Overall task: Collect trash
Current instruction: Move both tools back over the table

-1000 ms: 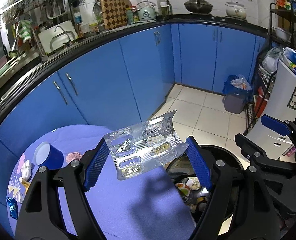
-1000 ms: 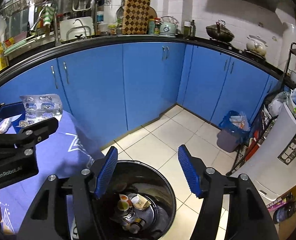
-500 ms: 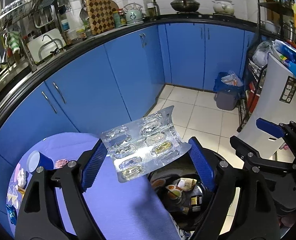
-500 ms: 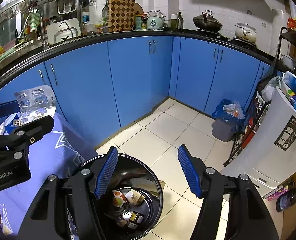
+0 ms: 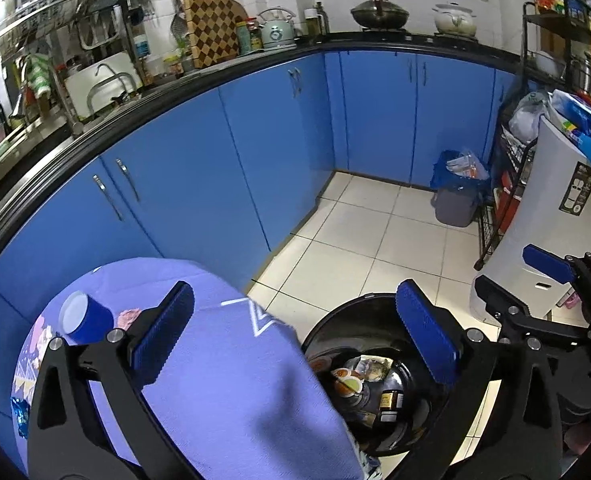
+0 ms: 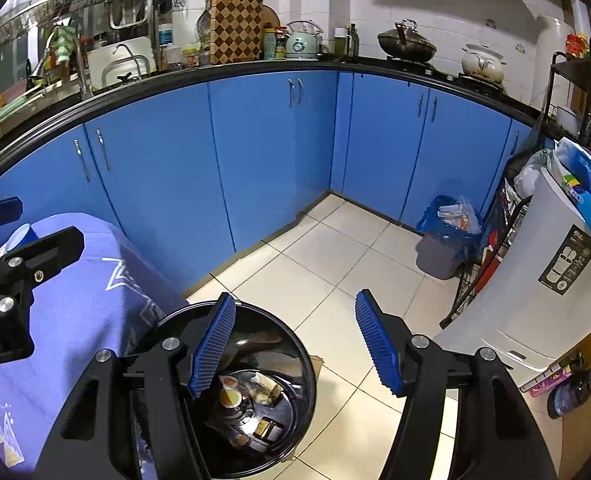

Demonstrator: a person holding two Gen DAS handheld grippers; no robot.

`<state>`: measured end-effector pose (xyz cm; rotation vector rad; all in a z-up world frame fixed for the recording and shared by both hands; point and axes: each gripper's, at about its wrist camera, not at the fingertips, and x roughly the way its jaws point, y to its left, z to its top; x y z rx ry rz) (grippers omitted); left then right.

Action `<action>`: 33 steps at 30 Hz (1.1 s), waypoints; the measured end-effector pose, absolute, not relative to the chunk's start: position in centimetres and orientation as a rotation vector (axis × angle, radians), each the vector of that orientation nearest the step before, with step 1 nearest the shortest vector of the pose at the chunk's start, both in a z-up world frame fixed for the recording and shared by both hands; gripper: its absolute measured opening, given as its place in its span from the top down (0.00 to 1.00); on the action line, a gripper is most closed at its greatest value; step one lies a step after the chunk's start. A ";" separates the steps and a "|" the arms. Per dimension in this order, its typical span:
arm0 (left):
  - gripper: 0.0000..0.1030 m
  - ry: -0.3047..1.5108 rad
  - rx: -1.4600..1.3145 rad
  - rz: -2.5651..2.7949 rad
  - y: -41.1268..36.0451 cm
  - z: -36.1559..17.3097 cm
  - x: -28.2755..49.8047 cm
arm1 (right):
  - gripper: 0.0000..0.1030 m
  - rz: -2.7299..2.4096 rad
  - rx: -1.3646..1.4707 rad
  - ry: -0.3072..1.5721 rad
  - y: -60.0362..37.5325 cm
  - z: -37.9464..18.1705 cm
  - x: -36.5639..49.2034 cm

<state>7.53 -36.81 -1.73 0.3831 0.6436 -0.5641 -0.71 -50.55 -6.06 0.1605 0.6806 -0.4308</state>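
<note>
Two grippers, left gripper (image 5: 295,336) fingers spread wide and holding nothing, right gripper (image 6: 293,344) fingers likewise apart and bare, both above the black bin (image 6: 295,344) of trash beside the purple-clothed counter's (image 5: 223,380) edge, blue cup (image 5: 85,317) near its far edge.

A round black bin (image 5: 335,316) stands on the tiled floor just beside the table's edge, open at the top. Inside lie small jars, lidded cups and crumpled wrappers (image 5: 369,384). On the table a blue cup (image 5: 85,318) lies tipped near scraps (image 5: 127,316).
</note>
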 end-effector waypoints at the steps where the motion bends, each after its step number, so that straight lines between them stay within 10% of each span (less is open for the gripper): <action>1: 0.03 0.643 0.382 -0.556 -36.6 -1.7 7.5 | 0.41 -0.426 0.156 0.678 -50.3 -5.9 -0.7; 33: 0.03 0.795 0.183 -0.105 -12.4 -6.1 15.1 | 0.41 -0.023 0.000 0.770 -30.3 -7.1 10.8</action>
